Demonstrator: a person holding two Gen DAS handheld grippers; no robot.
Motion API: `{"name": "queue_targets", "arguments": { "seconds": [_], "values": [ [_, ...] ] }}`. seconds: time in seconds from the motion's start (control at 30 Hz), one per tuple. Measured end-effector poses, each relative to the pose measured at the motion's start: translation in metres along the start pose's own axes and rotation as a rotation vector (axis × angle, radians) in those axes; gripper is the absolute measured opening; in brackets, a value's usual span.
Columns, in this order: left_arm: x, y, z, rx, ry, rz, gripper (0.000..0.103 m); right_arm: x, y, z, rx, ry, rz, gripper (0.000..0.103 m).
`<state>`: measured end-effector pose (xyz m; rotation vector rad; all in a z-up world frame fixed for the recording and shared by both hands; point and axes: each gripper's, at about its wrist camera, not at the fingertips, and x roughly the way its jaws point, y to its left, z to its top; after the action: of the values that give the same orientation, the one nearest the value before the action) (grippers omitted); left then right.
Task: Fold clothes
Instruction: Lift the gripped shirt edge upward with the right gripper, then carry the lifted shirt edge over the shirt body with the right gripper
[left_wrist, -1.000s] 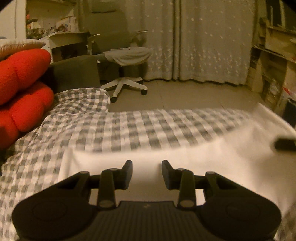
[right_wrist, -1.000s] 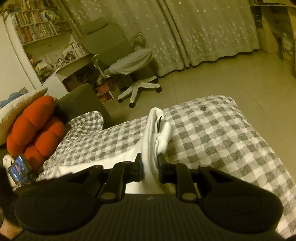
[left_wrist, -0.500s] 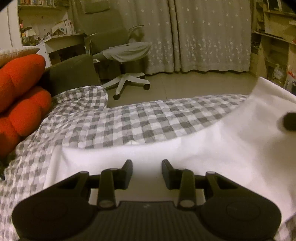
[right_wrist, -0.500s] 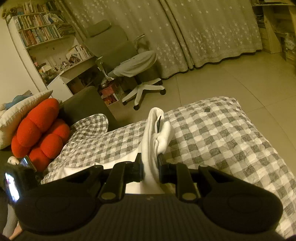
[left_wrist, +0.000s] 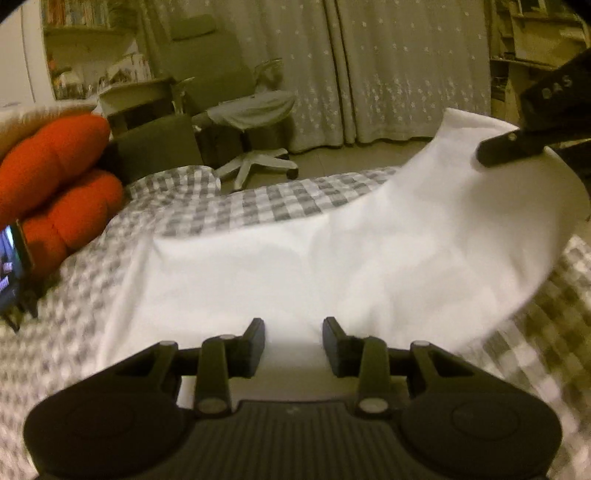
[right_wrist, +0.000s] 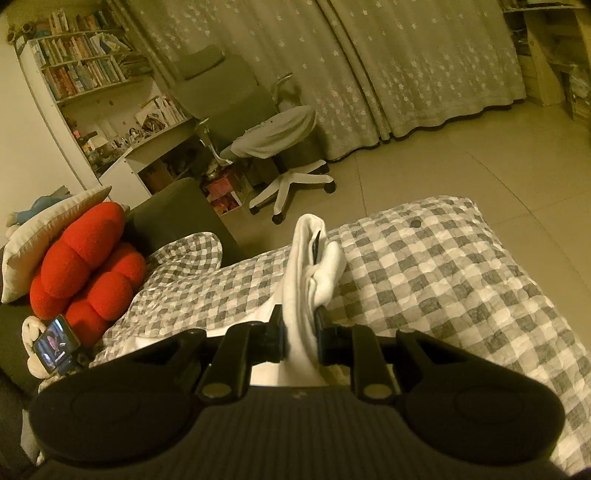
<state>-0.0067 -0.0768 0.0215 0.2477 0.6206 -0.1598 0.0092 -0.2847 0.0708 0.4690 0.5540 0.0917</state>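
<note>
The right tongs (right_wrist: 300, 341) are pinched narrow on a bunched fold of the white garment (right_wrist: 308, 273), which rises between the two pads and stands up past them in a soft crest. In the left wrist view the same tongs (left_wrist: 508, 147) enter from the upper right, holding that corner of cloth lifted above the bed.

The left tongs (left_wrist: 293, 345) stand partly apart, a clear gap between the pads, with white cloth showing behind and below the gap; whether the pads touch it cannot be told from this view.

The white garment (left_wrist: 332, 266) spreads across the checked bed cover (left_wrist: 258, 206), flat on its left part and sloping upward to the raised right corner. Its far edge runs roughly straight across the cover; its left edge falls back toward the camera, blurred. The lower right edge hangs free above the cover.

Beyond the cloth, the checked bed cover (right_wrist: 443, 273) is bare to the right, reaching the bed's rounded far corner, and open tiled floor (right_wrist: 461, 166) lies past that edge. To the left sit red cushions (right_wrist: 85, 258) with a small lit phone (right_wrist: 55, 345) just beside them. An office chair (right_wrist: 258, 122) stands on the floor before the curtains (right_wrist: 406, 55).
</note>
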Motion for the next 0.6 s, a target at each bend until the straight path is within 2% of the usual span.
{"name": "queue_targets", "arguments": {
  "seconds": [0.1, 0.3, 0.43, 0.53, 0.6],
  "values": [
    [-0.006, -0.001, -0.004, 0.019, -0.016, 0.002, 0.036, -0.001, -0.001, 0.0, 0.001, -0.001, -0.002, 0.02],
    [-0.016, 0.003, -0.015, -0.025, 0.029, -0.06, 0.038, -0.001, -0.002, 0.001, 0.007, -0.002, -0.003, 0.02],
    [-0.019, 0.002, -0.019, -0.013, 0.021, -0.064, 0.038, -0.001, -0.001, 0.001, 0.004, -0.001, -0.006, 0.02],
    [-0.021, 0.013, -0.014, -0.083, 0.032, -0.112, 0.038, -0.001, -0.001, 0.001, 0.007, -0.002, -0.008, 0.02],
    [-0.025, 0.022, -0.01, -0.135, -0.004, -0.133, 0.041, -0.002, -0.001, 0.001, 0.009, -0.004, -0.008, 0.02]
  ]
}}
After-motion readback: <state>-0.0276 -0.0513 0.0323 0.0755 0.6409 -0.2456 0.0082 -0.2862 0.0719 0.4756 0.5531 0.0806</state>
